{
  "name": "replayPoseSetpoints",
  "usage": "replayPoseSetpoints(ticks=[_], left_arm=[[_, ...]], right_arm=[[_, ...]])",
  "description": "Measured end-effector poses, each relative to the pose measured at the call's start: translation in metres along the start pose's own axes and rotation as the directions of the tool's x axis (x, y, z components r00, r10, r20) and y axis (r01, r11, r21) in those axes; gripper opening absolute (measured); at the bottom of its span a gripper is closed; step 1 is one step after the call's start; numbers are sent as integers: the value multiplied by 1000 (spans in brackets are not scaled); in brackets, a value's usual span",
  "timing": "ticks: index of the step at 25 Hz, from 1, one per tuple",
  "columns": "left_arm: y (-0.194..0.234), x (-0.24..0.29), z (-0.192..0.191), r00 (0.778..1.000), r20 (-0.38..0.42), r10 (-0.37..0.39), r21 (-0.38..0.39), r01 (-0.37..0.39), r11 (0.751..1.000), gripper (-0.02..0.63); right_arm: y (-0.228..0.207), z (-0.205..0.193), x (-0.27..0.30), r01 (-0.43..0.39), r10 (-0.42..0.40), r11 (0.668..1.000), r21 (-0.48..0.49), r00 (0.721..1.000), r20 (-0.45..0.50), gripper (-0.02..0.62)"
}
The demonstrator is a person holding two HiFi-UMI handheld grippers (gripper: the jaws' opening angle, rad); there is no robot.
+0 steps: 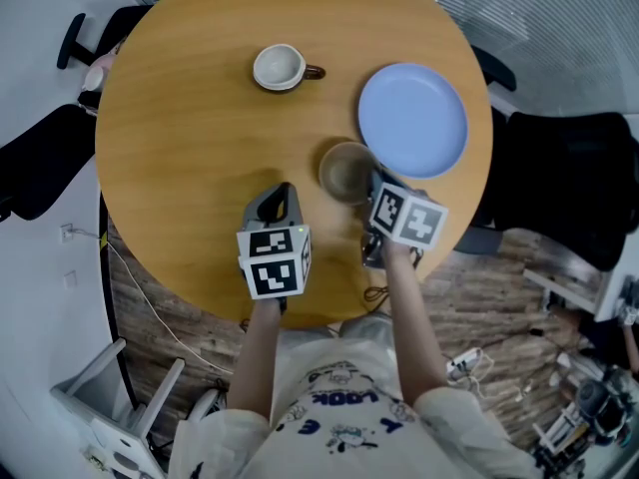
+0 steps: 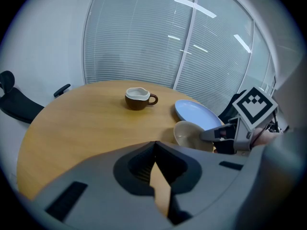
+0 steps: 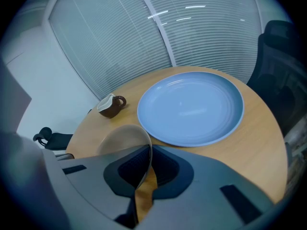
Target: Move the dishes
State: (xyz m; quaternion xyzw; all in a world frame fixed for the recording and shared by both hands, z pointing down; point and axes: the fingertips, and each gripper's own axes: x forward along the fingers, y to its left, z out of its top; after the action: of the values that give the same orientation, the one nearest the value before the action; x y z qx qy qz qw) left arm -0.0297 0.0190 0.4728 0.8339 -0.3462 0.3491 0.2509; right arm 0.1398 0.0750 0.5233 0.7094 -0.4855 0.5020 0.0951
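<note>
bowl (image 1: 344,171) just beside blue plate (image 1: 412,120) on bench (image 1: 190,138), rim clamped in right gripper (image 3: 146,169) jaws; lifted or resting, unclear. left gripper (image 2: 154,159) jaws together, empty. likely ceramic: stiff, slick, breakable; rim hold may swing.

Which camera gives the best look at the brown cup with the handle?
The left gripper view: the brown cup sits side-on, with brown wall, pale inside and handle all clear. The head view looks down, showing mostly its pale inside. The right gripper view shows it small, off to the left.
</note>
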Motion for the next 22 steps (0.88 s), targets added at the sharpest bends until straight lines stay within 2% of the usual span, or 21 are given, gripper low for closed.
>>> replayPoseSetpoints(ticks=[13, 18, 22], left_arm=[[-1, -1, 0, 1000, 7, 12, -8, -12, 1000, 3], [0, -5, 4, 999, 18, 35, -24, -35, 999, 3], [-2, -11, 10, 997, 49, 63, -48, -61, 997, 3]], right_arm=[[1, 0, 0, -28, 27, 998, -53, 1000, -10, 17], [3, 3, -6, -55, 55, 996, -69, 998, -12, 70], [-1, 6, -16, -67, 66, 994, -82, 998, -14, 75]])
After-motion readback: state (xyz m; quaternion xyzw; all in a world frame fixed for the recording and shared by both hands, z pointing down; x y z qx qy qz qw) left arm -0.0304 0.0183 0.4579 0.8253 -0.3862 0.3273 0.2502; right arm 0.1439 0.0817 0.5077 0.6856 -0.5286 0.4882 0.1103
